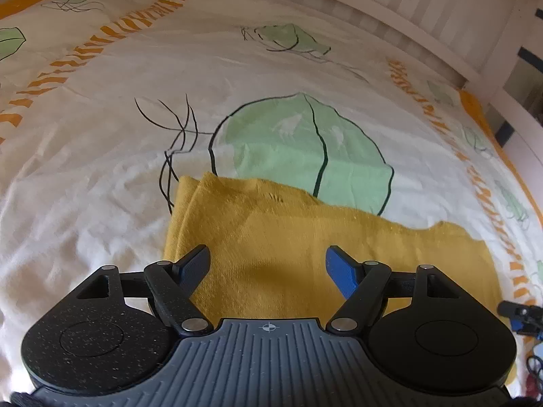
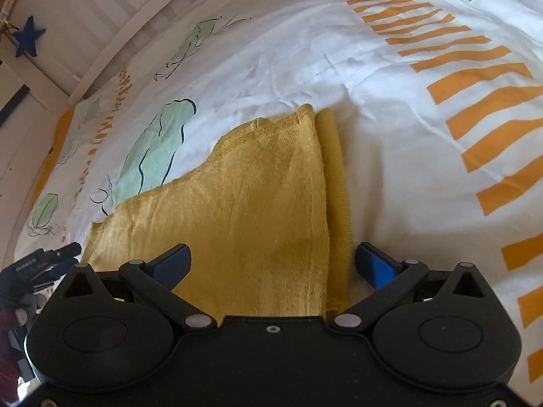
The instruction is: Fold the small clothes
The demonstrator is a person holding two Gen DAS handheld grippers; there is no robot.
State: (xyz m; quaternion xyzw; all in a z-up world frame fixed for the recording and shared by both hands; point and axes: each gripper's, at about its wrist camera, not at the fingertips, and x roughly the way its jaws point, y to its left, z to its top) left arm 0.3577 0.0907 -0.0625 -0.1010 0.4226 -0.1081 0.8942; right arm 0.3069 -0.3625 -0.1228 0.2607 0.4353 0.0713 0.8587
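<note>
A mustard-yellow knitted garment [image 1: 288, 237] lies flat on the printed bed cover [image 1: 101, 135], folded, with a doubled edge along its left side. My left gripper [image 1: 268, 268] hovers over its near part, jaws wide open and nothing pinched. In the right wrist view the same garment [image 2: 254, 203] shows a narrow folded strip along its right edge. Above that edge my right gripper [image 2: 275, 264] stands open, one finger over the cloth and the other [image 2: 376, 264] just past the strip. Each gripper shows at the edge of the other's view: the right gripper [image 1: 519, 315] and the left gripper [image 2: 51, 261].
The bed cover [image 2: 390, 101] is white with green leaf prints and orange stripe bands. A white slatted bed rail [image 1: 424, 10] runs along the far side. A blue star [image 2: 29, 37] hangs on the rail at the upper left of the right wrist view.
</note>
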